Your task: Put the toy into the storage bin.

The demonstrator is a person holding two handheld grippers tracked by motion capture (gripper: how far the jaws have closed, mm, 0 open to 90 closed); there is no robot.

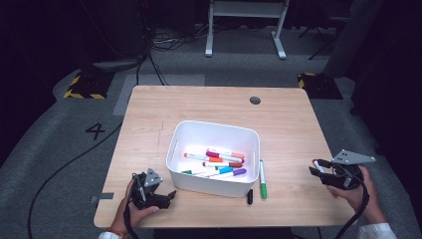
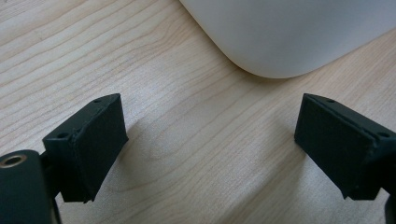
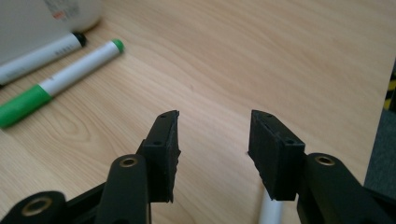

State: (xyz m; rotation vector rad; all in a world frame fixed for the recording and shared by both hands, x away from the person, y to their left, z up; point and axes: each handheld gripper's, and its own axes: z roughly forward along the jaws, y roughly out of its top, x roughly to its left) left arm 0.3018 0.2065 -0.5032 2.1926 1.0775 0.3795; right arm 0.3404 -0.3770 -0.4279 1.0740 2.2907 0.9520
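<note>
While the high view takes in the whole wooden bench [image 1: 219, 107], the two gripper views sit close over its grain. From above, a white bin [image 1: 214, 157] stands near the middle of the bench with several coloured markers [image 1: 219, 163] lying inside. Just beside its right wall lies a green marker [image 1: 262, 179], and next to that, nearer the front edge, a black-tipped marker [image 1: 250, 196].

Seen from above, the left gripper [image 1: 166, 195] rests near the bin's front left corner, and the right gripper [image 1: 314, 169] sits well apart at the right edge, with a red-and-white marker [image 1: 317, 165] between or just under its fingers.

Close up, the left gripper view has its fingers [image 2: 86, 144] spread wide with bare bench between them and the bin's rounded corner [image 2: 285, 37] just ahead. The right gripper view has its fingers [image 3: 163, 149] partly open, gripping nothing; a white barrel [image 3: 270, 210] pokes out below the right one. It also catches the green marker [image 3: 56, 86] and its neighbour [image 3: 39, 58] by the bin.
</note>
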